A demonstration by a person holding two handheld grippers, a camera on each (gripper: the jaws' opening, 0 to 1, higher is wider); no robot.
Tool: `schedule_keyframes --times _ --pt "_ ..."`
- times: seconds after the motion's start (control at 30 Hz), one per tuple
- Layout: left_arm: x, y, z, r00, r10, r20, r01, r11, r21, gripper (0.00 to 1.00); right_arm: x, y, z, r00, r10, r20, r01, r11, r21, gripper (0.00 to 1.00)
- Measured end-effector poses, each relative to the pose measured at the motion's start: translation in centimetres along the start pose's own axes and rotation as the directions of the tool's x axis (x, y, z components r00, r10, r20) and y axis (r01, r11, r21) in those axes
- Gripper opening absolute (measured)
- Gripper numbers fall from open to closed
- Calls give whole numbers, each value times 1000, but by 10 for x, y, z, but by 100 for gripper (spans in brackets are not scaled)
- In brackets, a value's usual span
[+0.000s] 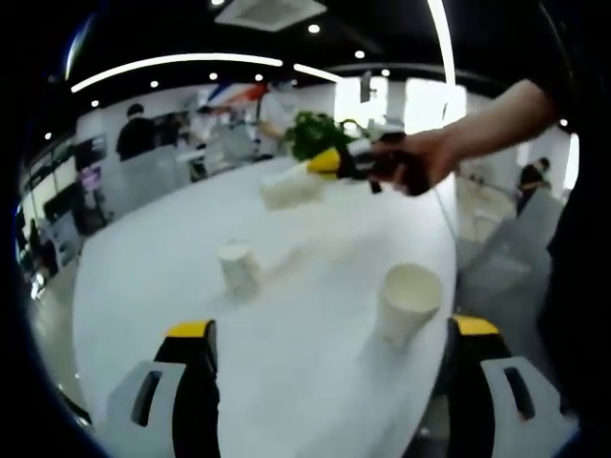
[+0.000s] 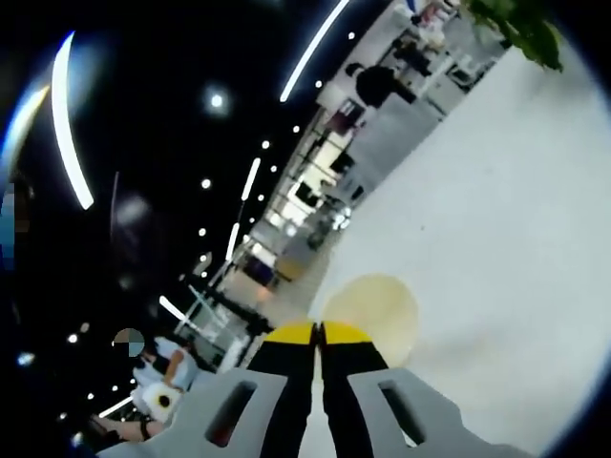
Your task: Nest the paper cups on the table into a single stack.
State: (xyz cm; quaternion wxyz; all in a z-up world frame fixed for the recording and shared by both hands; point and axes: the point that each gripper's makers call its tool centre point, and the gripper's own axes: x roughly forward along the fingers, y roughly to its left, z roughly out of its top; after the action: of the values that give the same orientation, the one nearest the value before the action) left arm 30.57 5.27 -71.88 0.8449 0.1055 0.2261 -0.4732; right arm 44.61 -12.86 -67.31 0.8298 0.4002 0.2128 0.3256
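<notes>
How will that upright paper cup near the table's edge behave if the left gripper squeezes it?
The upright paper cup looks thin-walled and empty, so it is probably very light and may crumple under a hard squeeze. It narrows toward its base and stands close to the white table's edge, so a sideways nudge could tip it over and off.

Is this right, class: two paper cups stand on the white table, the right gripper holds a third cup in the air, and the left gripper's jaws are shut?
Not quite. In the left gripper view the left gripper has its jaws wide apart, open, not shut. The rest stands: two paper cups stand on the white table, and the right gripper holds a third cup in the air.
</notes>
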Motion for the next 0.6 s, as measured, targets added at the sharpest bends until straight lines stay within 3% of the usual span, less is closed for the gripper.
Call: schedule_keyframes --times 0.2,0.37,0.6 --pt "0 0 0 1000 -9 -1 9 1000 9 98 -19 22 -7 999 15 -35 -15 1000 -16 0" --pt "1 1 -3 1000 -17 1 17 1000 8 98 -34 50 -22 990 40 -138 -54 994 -100 0" --pt "1 2 -5 1000 -21 5 21 1000 7 98 -45 76 -26 973 67 -219 -107 979 -174 0"
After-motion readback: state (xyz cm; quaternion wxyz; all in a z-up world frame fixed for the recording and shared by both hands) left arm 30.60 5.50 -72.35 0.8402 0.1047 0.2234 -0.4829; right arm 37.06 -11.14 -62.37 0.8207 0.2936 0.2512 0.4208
